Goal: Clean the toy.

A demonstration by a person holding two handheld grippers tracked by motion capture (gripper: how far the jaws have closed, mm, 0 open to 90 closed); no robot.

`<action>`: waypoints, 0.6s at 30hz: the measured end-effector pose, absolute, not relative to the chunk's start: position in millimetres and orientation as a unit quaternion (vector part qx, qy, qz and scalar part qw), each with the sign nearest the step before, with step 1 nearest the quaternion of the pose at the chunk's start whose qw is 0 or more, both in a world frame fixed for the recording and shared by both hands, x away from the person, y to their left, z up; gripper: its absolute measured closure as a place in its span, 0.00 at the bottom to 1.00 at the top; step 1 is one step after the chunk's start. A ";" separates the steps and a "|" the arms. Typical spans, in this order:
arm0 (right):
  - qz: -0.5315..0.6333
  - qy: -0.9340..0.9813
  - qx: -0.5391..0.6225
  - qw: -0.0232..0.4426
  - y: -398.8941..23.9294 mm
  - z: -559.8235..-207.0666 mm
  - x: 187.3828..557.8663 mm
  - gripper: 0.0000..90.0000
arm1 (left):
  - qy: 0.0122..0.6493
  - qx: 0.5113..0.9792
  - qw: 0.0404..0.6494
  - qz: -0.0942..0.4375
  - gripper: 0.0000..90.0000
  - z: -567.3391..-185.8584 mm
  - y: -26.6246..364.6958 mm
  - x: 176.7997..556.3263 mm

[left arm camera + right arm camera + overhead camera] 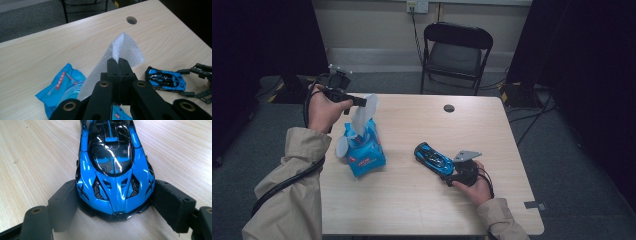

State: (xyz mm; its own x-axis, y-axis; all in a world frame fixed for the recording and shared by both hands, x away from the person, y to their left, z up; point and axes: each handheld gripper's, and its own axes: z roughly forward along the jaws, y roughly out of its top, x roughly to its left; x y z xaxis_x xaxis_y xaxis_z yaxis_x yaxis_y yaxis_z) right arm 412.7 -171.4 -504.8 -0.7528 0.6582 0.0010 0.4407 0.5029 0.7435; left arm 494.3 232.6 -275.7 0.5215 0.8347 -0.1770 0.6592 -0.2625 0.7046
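White and dimpled, the wet wipe (125,48) is pinched in your left gripper (362,101) — its fingers (113,66) are pressed together on the sheet, whose top corner stands up past their tips. The lower part of the sheet runs down into the blue wipes packet (363,155), which lies on the left part of the light wood tabletop (422,210); your left hand (324,111) holds the gripper above the packet, near the tabletop's far left edge.

To the right of the packet, well apart from it, the blue toy car (433,158) sits on the tabletop. Your right gripper (451,171) has its fingers (62,205) spread wide on either side of the car's near end — in the right gripper view both pads lie against the car's flanks, clamping it. Your right hand (474,186) rests low at the near right of the tabletop.

Beyond the far edge a black folding chair (455,55) stands on grey carpet, and a round cable hole (449,108) sits in the tabletop near that edge.
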 end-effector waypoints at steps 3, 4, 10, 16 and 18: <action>0.381 0.855 0.322 0.142 -171.3 -504.7 412.6 0.25 | 0.471 0.784 0.387 0.115 1.00 -268.8 230.3 494.7; 0.381 0.855 0.322 0.142 -171.3 -504.7 412.6 0.25 | 0.469 0.784 0.391 0.114 1.00 -266.0 229.6 495.1; 0.381 0.855 0.321 0.142 -171.3 -504.7 412.6 0.25 | 0.466 0.778 0.406 0.113 1.00 -250.0 228.6 497.4; 0.381 0.855 0.321 0.143 -171.4 -504.7 412.7 0.25 | 0.457 0.779 0.415 0.109 1.00 -241.4 223.2 495.5; 0.381 0.855 0.321 0.142 -171.4 -504.7 412.6 0.25 | 0.452 0.781 0.419 0.103 1.00 -242.7 220.8 493.9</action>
